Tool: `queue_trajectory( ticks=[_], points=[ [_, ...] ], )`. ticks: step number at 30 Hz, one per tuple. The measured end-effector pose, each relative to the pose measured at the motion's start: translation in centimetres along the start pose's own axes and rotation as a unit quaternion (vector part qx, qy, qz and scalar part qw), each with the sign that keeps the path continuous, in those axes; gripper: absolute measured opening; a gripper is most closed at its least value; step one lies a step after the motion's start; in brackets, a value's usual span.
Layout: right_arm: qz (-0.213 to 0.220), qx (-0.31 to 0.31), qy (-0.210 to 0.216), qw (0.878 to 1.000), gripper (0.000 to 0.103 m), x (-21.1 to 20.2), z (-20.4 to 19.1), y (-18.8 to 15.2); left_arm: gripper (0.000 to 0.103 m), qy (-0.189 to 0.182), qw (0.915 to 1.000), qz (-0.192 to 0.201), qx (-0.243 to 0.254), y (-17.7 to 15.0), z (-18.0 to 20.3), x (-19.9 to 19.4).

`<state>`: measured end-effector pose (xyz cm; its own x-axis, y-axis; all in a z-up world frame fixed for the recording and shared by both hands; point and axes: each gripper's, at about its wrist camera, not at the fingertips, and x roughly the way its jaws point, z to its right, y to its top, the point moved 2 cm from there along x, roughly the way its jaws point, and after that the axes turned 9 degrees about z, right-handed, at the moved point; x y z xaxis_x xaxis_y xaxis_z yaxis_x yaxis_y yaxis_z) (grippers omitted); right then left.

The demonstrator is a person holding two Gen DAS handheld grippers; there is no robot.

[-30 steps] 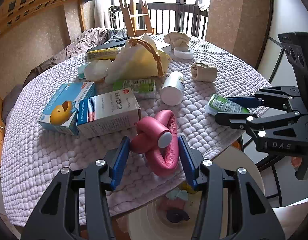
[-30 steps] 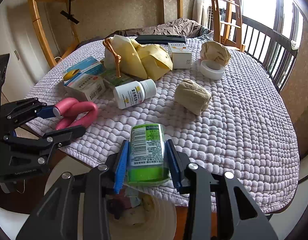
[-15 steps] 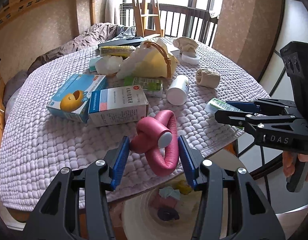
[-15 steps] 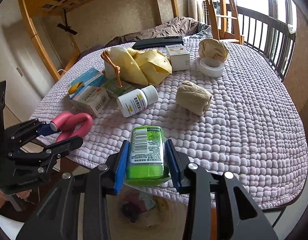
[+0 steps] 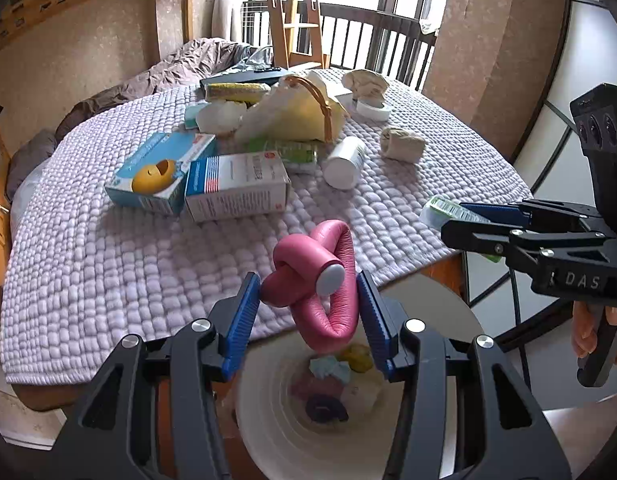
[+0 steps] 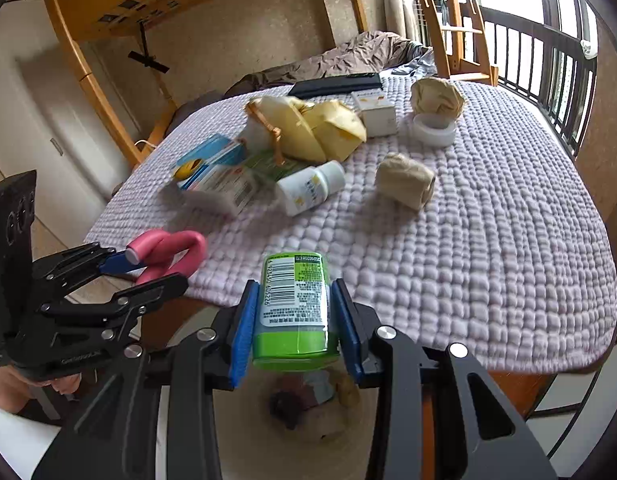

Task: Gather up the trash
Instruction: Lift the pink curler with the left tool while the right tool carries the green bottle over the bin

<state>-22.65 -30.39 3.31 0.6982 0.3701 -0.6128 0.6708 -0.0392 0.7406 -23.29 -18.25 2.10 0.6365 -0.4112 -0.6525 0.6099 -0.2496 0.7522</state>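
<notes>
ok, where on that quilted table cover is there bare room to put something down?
The quilted cover is bare along its right side, right of the beige roll and the white tape ring. In the left wrist view the near-left corner, in front of the two boxes, is free too. The middle-back is crowded: yellow bag, white bottle, small white box.

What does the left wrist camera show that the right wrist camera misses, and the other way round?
Only the left view: the yellow sponge at the far side, and the pink roll close up between the left gripper.

Only the right view: the green bottle's barcode label, clamped in the right gripper.

Both: the white bottle, the yellow bag, the bin below the held items.
</notes>
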Motion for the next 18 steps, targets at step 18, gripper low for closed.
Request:
queue_trajectory(
  ticks=[18],
  points=[
    [-0.040, 0.003, 0.017, 0.999, 0.037, -1.9, -1.5, -3.9, 0.051, -0.012, 0.9994, -0.031, 0.013, -3.2, 1.4, -1.8]
  ],
)
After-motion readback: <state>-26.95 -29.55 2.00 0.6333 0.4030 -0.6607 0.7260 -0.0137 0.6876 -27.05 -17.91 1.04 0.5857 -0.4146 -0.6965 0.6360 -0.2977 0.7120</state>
